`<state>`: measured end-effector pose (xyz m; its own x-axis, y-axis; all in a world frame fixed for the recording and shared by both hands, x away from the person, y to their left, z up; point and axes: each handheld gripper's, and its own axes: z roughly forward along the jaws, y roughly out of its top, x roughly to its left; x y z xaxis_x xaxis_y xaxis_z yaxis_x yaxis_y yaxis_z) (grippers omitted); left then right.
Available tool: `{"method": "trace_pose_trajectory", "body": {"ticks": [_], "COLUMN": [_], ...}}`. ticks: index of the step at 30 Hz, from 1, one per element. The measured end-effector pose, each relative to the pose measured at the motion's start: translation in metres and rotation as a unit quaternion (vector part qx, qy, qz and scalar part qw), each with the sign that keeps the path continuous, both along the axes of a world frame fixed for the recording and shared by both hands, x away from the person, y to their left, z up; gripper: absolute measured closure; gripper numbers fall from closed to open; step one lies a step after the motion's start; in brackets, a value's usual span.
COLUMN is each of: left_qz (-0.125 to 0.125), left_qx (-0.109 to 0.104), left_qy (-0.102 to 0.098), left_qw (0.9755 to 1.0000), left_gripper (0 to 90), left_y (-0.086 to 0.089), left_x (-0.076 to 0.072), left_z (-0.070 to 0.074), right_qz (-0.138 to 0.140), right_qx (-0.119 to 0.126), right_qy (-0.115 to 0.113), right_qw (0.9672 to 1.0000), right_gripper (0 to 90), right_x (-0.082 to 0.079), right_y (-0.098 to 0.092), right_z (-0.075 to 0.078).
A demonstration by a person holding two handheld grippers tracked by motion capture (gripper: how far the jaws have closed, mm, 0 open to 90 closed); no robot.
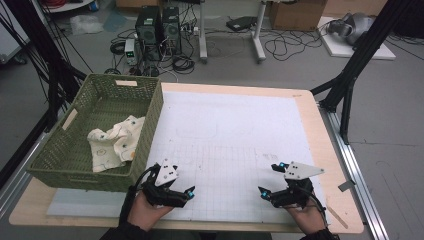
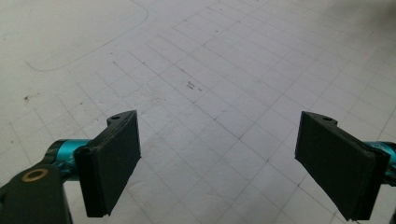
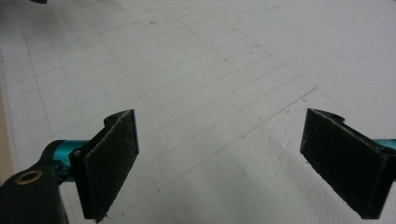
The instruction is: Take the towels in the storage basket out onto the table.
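Both grippers sit at the near edge of the white gridded sheet (image 1: pixel 225 135): left gripper (image 1: pixel 181 186) and right gripper (image 1: pixel 267 181), jaws spread wide, holding nothing. Patterned cloth (image 1: pixel 116 142) lies crumpled in the green basket (image 1: pixel 150 125), just left of the left gripper
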<state>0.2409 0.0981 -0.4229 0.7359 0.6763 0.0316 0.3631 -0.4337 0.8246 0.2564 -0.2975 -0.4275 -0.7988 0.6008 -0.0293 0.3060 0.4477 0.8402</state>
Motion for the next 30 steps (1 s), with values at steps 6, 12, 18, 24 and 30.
{"method": "trace_pose_trajectory", "body": {"ticks": [6, 12, 18, 24, 30], "left_qz": [0.002, -0.001, -0.006, -0.016, -0.024], "left_qx": [0.001, -0.001, -0.004, -0.012, -0.024], "left_qy": [0.001, 0.001, 0.004, 0.008, 0.012], "left_qw": [1.0, 1.0, 1.0, 0.9998, 0.9993], "left_gripper": [14.5, 14.5, 14.5, 14.6, 14.6], "left_y": [0.0013, 0.0013, -0.0001, -0.0024, -0.0031], "left_x": [-0.0002, -0.0015, -0.0019, -0.0019, -0.001], "left_z": [0.0001, 0.0007, 0.0011, 0.0024, 0.006], "right_qz": [0.004, 0.006, 0.006, 0.004, 0.005], "right_qx": [-0.001, -0.001, -0.001, 0.0, 0.0], "right_qy": [0.002, 0.003, 0.001, -0.003, -0.004], "right_qw": [1.0, 1.0, 1.0, 1.0, 1.0], "right_gripper": [10.5, 10.5, 10.5, 10.5, 10.5], "right_x": [0.0023, 0.0015, 0.0, -0.0029, -0.0044], "right_y": [0.0018, 0.0031, 0.0028, 0.001, -0.0005], "right_z": [-0.0009, -0.0004, -0.0004, 0.0013, 0.0011]}}
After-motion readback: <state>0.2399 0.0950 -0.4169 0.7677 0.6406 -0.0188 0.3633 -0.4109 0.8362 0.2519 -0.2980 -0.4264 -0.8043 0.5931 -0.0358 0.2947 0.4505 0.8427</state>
